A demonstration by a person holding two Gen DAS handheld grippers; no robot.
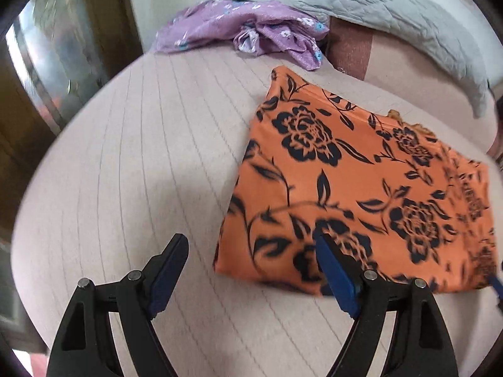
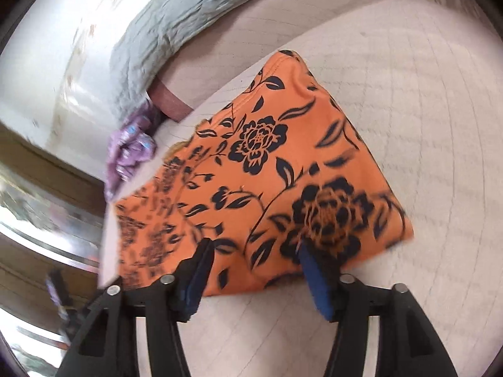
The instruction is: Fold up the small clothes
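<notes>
An orange garment (image 1: 361, 182) with black flowers lies folded flat on the pale striped bed sheet (image 1: 141, 157). My left gripper (image 1: 251, 238) hovers at its near left corner, open wide; the right finger overlaps the cloth in the picture and the left finger stands over bare sheet. In the right wrist view the same orange garment (image 2: 267, 172) fills the middle. My right gripper (image 2: 255, 246) is open above its near edge, and the cloth lies flat between the blue pads without being pinched.
A crumpled purple floral garment (image 1: 245, 28) lies at the far edge of the bed, also seen as the purple garment (image 2: 132, 147). A grey quilted blanket (image 1: 408, 15) is heaped behind it. A dark wooden door with a glass pane (image 1: 47, 62) stands to the left.
</notes>
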